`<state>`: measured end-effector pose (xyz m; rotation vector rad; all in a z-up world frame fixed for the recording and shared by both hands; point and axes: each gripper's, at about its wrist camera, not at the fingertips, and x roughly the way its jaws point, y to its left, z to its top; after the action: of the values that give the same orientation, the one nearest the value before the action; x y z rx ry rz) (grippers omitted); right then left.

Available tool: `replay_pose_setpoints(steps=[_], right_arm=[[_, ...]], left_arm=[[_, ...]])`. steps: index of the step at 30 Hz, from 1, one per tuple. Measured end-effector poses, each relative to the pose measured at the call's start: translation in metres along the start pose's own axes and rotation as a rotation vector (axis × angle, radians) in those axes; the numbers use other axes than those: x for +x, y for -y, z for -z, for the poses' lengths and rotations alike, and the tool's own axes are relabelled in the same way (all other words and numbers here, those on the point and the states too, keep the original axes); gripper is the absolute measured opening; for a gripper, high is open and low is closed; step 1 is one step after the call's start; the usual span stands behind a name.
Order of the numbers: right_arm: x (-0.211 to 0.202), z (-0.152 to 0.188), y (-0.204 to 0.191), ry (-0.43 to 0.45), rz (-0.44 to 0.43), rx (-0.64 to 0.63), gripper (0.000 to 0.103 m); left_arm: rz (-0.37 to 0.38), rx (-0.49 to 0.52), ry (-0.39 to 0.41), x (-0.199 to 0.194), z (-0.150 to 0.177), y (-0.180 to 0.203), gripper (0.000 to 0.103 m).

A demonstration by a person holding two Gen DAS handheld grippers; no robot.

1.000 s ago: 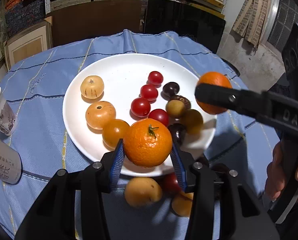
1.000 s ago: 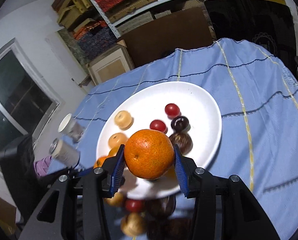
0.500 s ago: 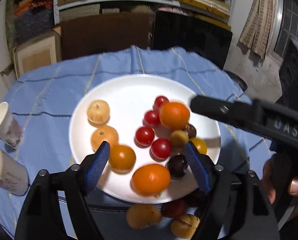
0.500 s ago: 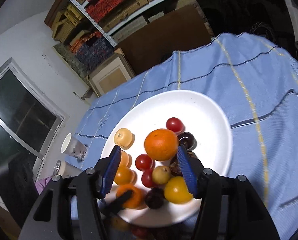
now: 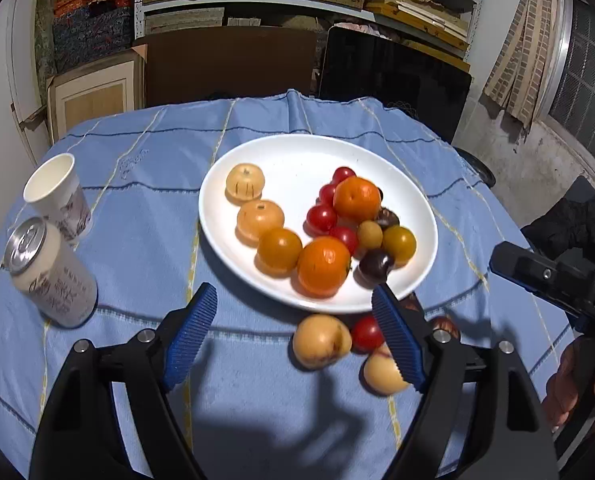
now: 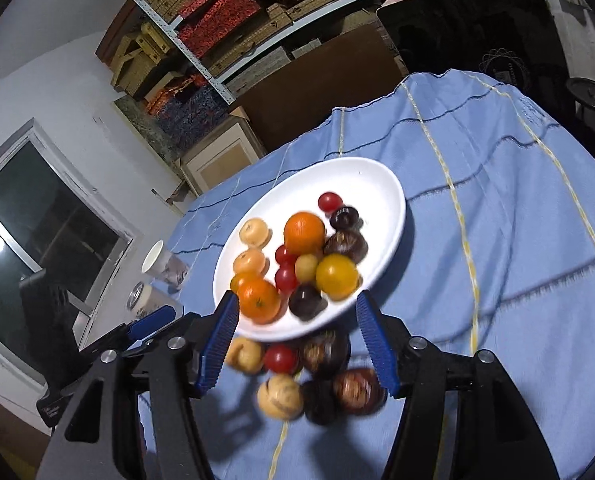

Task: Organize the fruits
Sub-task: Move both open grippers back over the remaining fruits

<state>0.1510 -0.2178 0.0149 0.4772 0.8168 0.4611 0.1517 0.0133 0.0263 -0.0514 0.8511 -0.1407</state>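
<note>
Both the left tool [image 5: 293,336] and right tool [image 6: 297,340] are opening, empty, above loose fruit: the cherry tomato [image 5: 367,334] looks soft, smooth and roll-prone, best pinched gently across its middle

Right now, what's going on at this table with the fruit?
A person is sorting fruit onto a white plate with two handheld grippers. Both oranges lie on the plate among cherry tomatoes. The left gripper and right gripper hold nothing, their jaws opening. A few fruits, including a red cherry tomato, wait on the blue tablecloth.
</note>
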Motion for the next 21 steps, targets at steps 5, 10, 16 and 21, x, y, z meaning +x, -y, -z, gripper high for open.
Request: replay_pose_setpoints(steps=[5,10,16,21], right_arm=[[-0.013,0.03,-0.003,0.036,0.011,0.002,0.062],[-0.016,0.043,-0.006,0.067,0.017,-0.041,0.062],[-0.01,0.05,0.013,0.039,-0.02,0.011,0.062],[-0.015,0.05,0.01,0.061,0.024,-0.021,0.063]], left_arm=[[-0.019,0.0,-0.016,-0.007,0.023,-0.003,0.078],[-0.046,0.012,-0.039,-0.007,0.045,-0.001,0.078],[-0.044,0.001,-0.073,-0.001,0.058,0.002,0.08],[-0.074,0.06,-0.077,0.007,0.06,0.012,0.081]])
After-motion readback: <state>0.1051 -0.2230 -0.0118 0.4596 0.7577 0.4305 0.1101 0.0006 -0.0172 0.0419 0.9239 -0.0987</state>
